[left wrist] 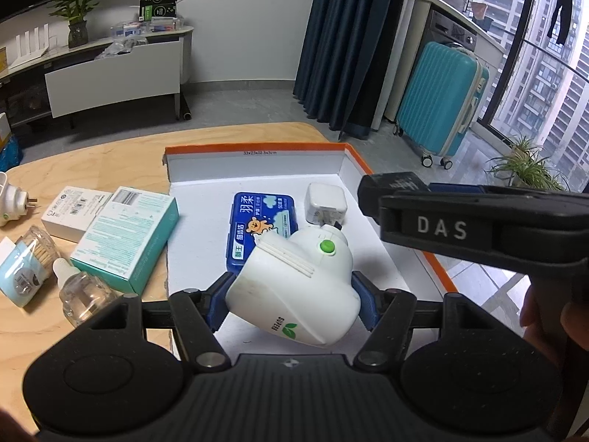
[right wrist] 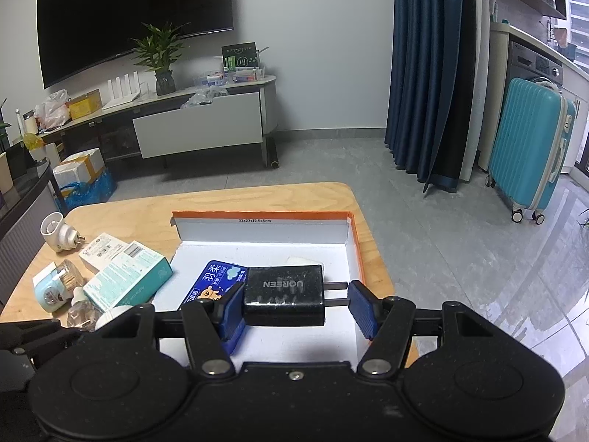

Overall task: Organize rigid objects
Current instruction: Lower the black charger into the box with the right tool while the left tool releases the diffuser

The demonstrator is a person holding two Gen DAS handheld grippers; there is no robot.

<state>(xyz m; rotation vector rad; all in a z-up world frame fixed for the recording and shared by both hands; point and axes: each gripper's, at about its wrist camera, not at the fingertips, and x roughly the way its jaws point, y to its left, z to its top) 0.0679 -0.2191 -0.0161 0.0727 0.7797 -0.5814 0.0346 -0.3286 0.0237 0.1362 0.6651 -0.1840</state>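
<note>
My left gripper (left wrist: 292,296) is shut on a white plug-in device with a green button (left wrist: 294,287) and holds it over the orange-rimmed box (left wrist: 257,147). In the box lie a blue floss case (left wrist: 257,224) and a white charger (left wrist: 325,204). My right gripper (right wrist: 296,307) is shut on a black UGREEN charger (right wrist: 283,296), one pad on its body, the other on its prongs, above the box (right wrist: 353,250). The right gripper also shows in the left wrist view (left wrist: 478,221), over the box's right side.
On the wooden table (left wrist: 110,154), left of the box, lie a teal carton (left wrist: 129,235), a white carton (left wrist: 73,211), a small glass bottle (left wrist: 83,293), a toothpick jar (left wrist: 27,269) and another white plug (left wrist: 13,199). A turquoise suitcase (right wrist: 530,147) stands on the floor at right.
</note>
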